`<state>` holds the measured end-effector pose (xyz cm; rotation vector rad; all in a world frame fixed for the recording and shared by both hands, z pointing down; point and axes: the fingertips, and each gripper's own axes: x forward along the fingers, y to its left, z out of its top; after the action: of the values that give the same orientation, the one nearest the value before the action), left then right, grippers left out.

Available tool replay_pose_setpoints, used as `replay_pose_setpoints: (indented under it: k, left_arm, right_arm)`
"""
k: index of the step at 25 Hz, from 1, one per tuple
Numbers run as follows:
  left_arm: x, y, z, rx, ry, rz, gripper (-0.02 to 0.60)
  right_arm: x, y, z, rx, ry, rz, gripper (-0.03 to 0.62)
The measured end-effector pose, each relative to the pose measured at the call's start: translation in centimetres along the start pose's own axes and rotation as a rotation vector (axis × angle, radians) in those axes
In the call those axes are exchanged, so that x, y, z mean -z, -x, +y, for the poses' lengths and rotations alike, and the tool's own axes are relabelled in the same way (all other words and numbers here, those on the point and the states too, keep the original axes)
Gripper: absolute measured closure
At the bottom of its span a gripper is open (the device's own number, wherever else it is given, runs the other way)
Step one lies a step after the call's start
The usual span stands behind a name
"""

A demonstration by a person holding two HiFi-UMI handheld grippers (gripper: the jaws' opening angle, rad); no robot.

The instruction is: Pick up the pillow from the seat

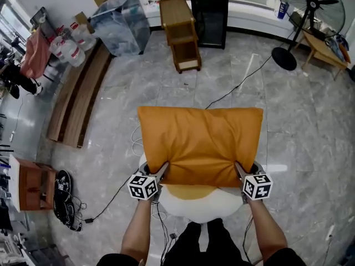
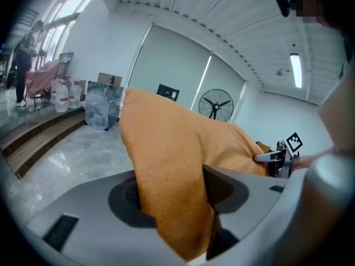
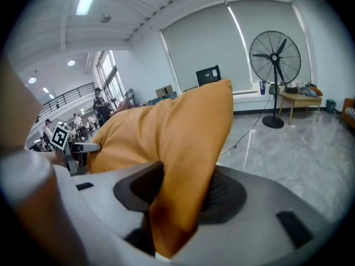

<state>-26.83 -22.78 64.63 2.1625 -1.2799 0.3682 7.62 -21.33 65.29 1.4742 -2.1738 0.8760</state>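
An orange pillow point(image 1: 199, 142) hangs in the air in front of me, held flat by its two near corners. My left gripper point(image 1: 157, 176) is shut on the near left corner, and in the left gripper view the orange fabric point(image 2: 166, 198) is pinched between both jaws. My right gripper point(image 1: 242, 173) is shut on the near right corner, the pillow point(image 3: 183, 165) squeezed between its jaws. Below the pillow shows part of a white round seat point(image 1: 201, 205) with an orange patch on it.
The floor is grey marble. Beyond the pillow stand a wooden cart point(image 1: 180, 29), a plastic-wrapped box point(image 1: 121, 22) and a standing fan point(image 1: 308, 7). Wooden planks point(image 1: 77, 96) lie at the left. Cables point(image 1: 233, 90) run over the floor, and a small wooden box point(image 1: 33, 184) sits near left.
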Motion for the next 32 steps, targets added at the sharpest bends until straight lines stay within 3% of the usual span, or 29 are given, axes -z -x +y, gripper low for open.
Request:
replay_pose_setpoints:
  k: [7,12,21,26,32]
  left_arm:
    - [-9.4,7.9,-5.5,-0.024,-0.089,-0.186,0.322]
    - [-16.9,12.2,-8.4,-0.024,-0.172,-0.351,0.325]
    - [-25.4,20.4,-15.2,-0.012,-0.3,-0.573,0.327]
    - [-27.5,22.3,-17.7,-0.006,-0.326,-0.653,0.331]
    - [-27.5,22.6,-18.6,-0.006,-0.337,-0.684,0.336]
  right_arm:
    - [-8.6,9.1,3.5,0.022,0.086,-0.181,0.391]
    - [-16.0,13.7,5.9,0.014,0.141,-0.376,0.391]
    - [-23.8,24.2,9.1,0.028,0.216,-0.632,0.391]
    - [-26.7,27.2,9.6,0.057,0.256,-0.739,0.401]
    - [-26.9,27.9,9.6,0.08,0.263,-0.764,0.419]
